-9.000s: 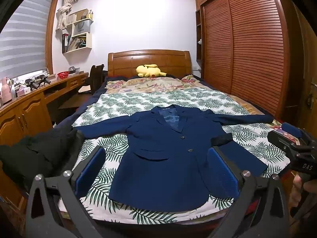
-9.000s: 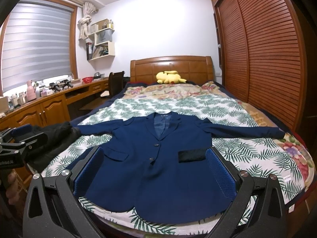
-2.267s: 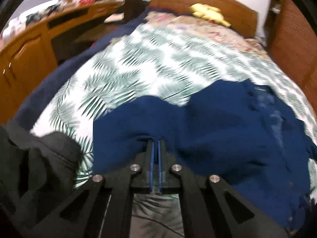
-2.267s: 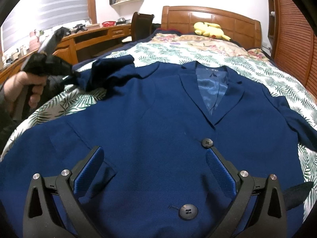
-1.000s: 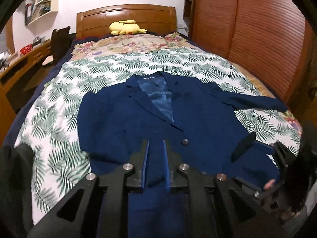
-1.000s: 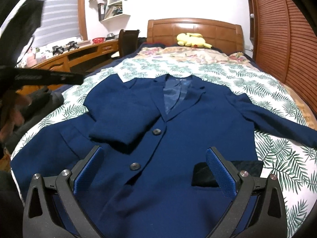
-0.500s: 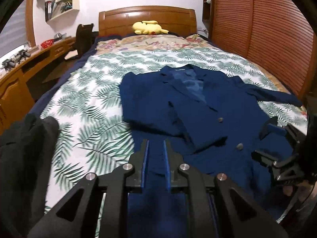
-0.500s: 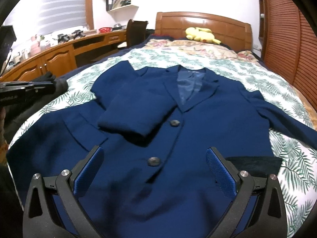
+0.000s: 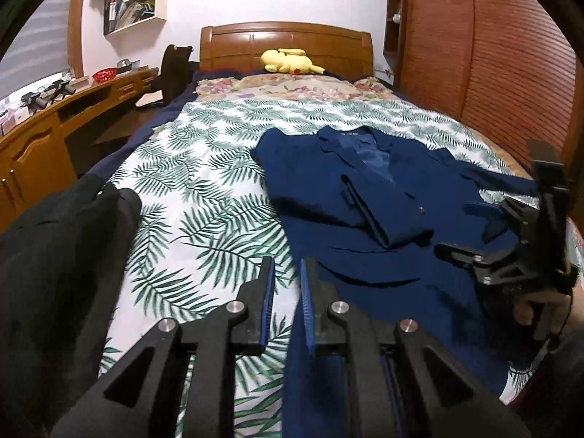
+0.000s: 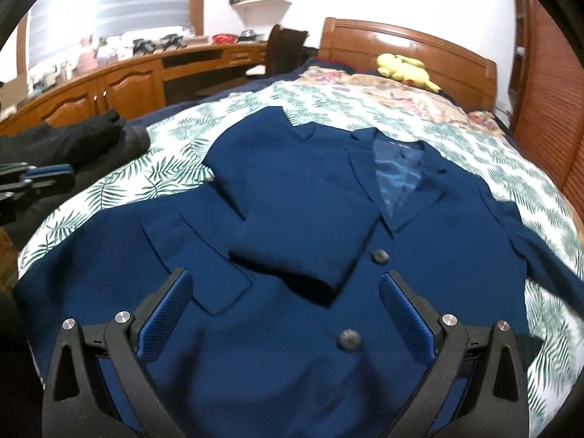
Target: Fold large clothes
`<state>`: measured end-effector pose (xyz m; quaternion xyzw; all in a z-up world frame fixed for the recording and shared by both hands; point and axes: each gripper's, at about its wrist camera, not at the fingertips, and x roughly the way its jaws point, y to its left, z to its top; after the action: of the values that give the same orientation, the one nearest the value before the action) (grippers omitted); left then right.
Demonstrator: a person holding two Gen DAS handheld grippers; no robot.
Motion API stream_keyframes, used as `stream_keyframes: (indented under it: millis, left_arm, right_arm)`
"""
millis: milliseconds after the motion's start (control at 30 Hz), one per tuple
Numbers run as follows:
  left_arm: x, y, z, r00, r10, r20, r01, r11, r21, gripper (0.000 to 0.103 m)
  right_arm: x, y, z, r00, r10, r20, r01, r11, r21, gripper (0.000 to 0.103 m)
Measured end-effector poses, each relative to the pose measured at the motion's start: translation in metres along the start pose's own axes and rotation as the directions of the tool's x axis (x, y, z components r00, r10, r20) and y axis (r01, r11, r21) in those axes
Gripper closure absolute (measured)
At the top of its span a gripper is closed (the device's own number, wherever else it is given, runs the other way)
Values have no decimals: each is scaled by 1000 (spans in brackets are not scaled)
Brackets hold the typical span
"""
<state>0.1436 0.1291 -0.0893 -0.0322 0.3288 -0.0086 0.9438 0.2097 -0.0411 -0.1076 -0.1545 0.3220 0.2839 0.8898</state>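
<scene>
With one sleeve already folded in, the navy jacket (image 10: 292,219) is lying collar-far beneath the wide-open right tongs (image 10: 284,314), the nearly closed, empty left tongs (image 9: 286,299) hovering at its near-left edge.

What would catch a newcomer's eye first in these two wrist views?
The navy blue blazer spread across the white bedspread with green leaf print dominates, one sleeve folded over its chest, the other stretched out to the side. Next comes the yellow plush toy against the wooden headboard. A crumpled black garment lies at the bed's edge on the desk side.
</scene>
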Motion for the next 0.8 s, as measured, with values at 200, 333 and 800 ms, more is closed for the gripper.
stream_keyframes:
  millis: [200,333,800]
  left_arm:
    - [-13,14,-2,999,4,41,-4,1000,-4,92]
    - [-12,17,-6,999,17,38,-17,1000,14,92]
    - [-15,8,-2,999,-18,32,17,1000,26,92]
  right_arm:
    - [36,21,26,998,14,-65,-20,996,-89,7]
    - [68,27,33,990,7,-141,-24,993,-115,15]
    - [14,-7,37,991,-132,-20,128,981,-149,96]
